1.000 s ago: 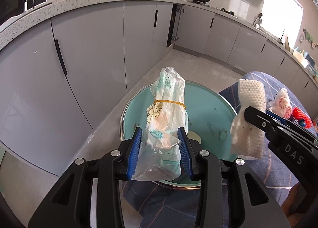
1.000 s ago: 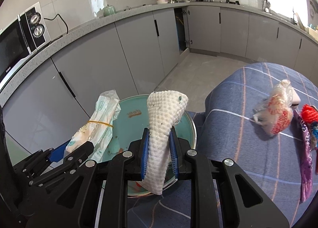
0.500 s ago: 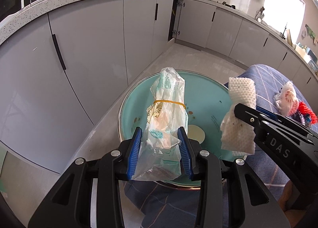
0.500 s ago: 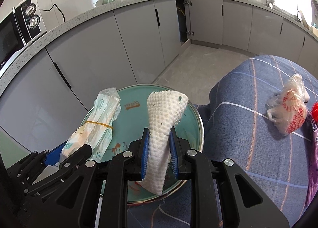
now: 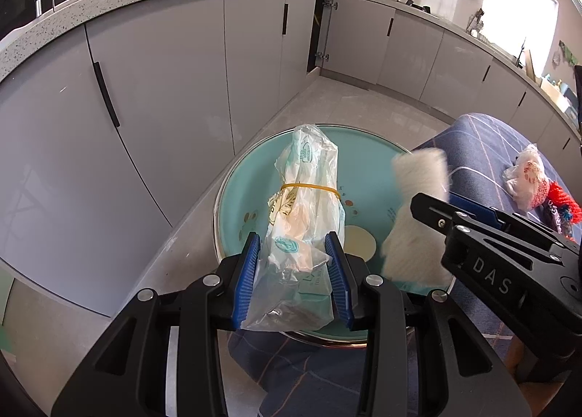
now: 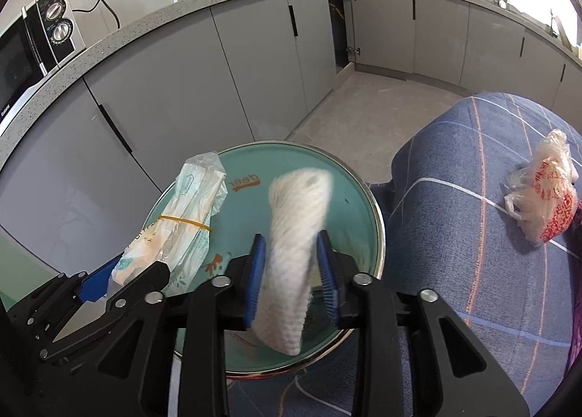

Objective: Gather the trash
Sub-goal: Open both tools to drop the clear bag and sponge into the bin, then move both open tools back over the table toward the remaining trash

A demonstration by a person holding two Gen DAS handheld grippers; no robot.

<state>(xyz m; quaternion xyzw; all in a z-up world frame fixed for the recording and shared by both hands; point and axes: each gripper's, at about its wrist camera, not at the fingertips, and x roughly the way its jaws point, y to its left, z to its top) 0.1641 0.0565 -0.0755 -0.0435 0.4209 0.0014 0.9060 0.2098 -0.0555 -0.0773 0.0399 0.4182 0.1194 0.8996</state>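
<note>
My left gripper [image 5: 293, 273] is shut on a clear plastic bag [image 5: 305, 220] bound with a yellow rubber band, held over a teal basin [image 5: 251, 195]. The bag also shows in the right wrist view [image 6: 174, 231]. My right gripper [image 6: 293, 273] has its jaws spread; the white textured paper towel [image 6: 294, 246] is motion-blurred and dropping between them over the basin [image 6: 356, 206]. The towel also shows in the left wrist view [image 5: 418, 213], beside the right gripper's fingers [image 5: 473, 206].
The basin stands at the edge of a table with a blue checked cloth [image 6: 454, 220]. A crumpled red-printed plastic bag [image 6: 545, 195] and red yarn [image 5: 562, 198] lie on the cloth at the right. Grey kitchen cabinets [image 5: 156, 96] stand behind.
My right gripper's jaws have opened and the paper towel has slipped loose, blurred and falling toward the basin. Both grippers have come lower over the basin. The left still grips the bag.
</note>
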